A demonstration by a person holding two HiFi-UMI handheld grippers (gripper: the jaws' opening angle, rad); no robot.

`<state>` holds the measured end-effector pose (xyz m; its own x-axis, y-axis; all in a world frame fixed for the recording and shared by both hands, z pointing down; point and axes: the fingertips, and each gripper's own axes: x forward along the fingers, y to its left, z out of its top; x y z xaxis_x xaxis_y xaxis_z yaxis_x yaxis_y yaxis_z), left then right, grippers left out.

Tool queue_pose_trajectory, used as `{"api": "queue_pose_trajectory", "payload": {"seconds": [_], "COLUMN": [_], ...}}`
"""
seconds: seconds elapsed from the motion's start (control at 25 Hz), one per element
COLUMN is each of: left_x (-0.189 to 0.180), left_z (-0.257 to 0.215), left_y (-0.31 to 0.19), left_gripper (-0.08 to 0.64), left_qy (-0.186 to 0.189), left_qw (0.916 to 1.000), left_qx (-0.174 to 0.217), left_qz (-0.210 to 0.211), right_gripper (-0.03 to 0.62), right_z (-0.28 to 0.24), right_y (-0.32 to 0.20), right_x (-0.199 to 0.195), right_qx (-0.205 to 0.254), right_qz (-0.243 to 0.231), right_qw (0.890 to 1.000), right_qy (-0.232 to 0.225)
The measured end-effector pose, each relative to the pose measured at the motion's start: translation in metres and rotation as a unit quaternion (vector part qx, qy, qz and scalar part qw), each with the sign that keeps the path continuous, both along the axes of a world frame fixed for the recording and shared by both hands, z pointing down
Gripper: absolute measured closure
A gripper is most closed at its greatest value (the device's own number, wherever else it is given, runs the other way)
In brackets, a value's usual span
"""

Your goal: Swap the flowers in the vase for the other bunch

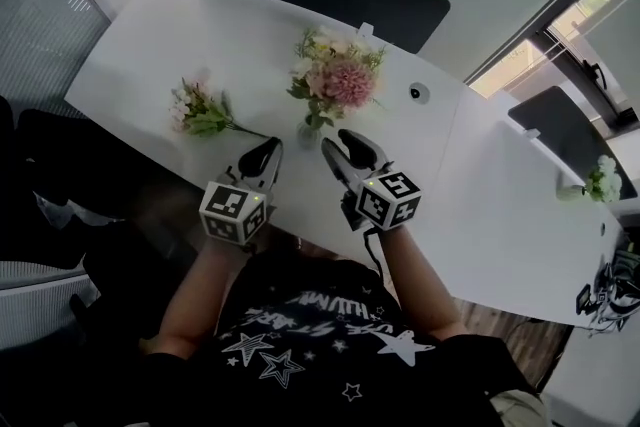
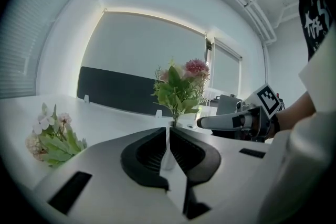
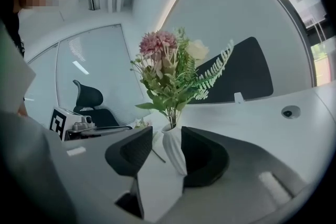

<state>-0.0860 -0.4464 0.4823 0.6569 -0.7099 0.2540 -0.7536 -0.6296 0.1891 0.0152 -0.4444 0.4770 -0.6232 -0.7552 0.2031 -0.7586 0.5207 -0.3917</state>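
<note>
Head view: a vase (image 1: 308, 132) of pink flowers (image 1: 335, 75) stands mid-table (image 1: 140, 45), and the spare bunch (image 1: 203, 110) lies to its left.

Left gripper view: the left gripper (image 2: 168, 131) is closed and empty.

Right gripper view: the right gripper (image 3: 167, 136) has its jaws apart. The vase shows in the gap, unpressed.

I'm seeing a white table (image 1: 130, 55), white ribbed vase (image 3: 173, 152), pink-and-cream flowers (image 1: 335, 75) with green leaves, black shirt (image 1: 320, 345) with white stars.
</note>
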Motion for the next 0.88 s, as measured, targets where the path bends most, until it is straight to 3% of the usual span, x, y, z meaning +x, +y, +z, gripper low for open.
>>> {"api": "queue_pose_trajectory", "payload": {"seconds": [0.16, 0.4, 0.48, 0.72, 0.88], "left_x": [0.001, 0.001, 0.002, 0.016, 0.032], "left_z": [0.012, 0.027, 0.033, 0.044, 0.051], "left_y": [-0.006, -0.017, -0.017, -0.021, -0.023], "left_gripper": [0.548, 0.545, 0.473, 0.383, 0.277], "left_qy": [-0.010, -0.025, -0.031, -0.057, -0.079], "left_qw": [0.9996, 0.9981, 0.9974, 0.9927, 0.9863], "left_qx": [-0.006, -0.003, -0.007, 0.018, 0.020], "left_qz": [0.027, 0.056, 0.065, 0.105, 0.143], "right_gripper": [0.388, 0.377, 0.377, 0.377, 0.379], "right_z": [0.008, 0.015, 0.016, 0.007, 0.005], "right_y": [-0.012, -0.037, -0.042, -0.057, -0.063], "right_x": [-0.013, -0.021, -0.026, -0.026, -0.029], "right_qx": [-0.011, -0.012, -0.012, 0.007, 0.013], "right_qz": [0.004, 0.019, 0.013, 0.023, 0.017], "right_qw": [1.000, 1.000, 1.000, 1.000, 0.999], "right_qy": [-0.006, -0.008, -0.003, 0.012, 0.026]}}
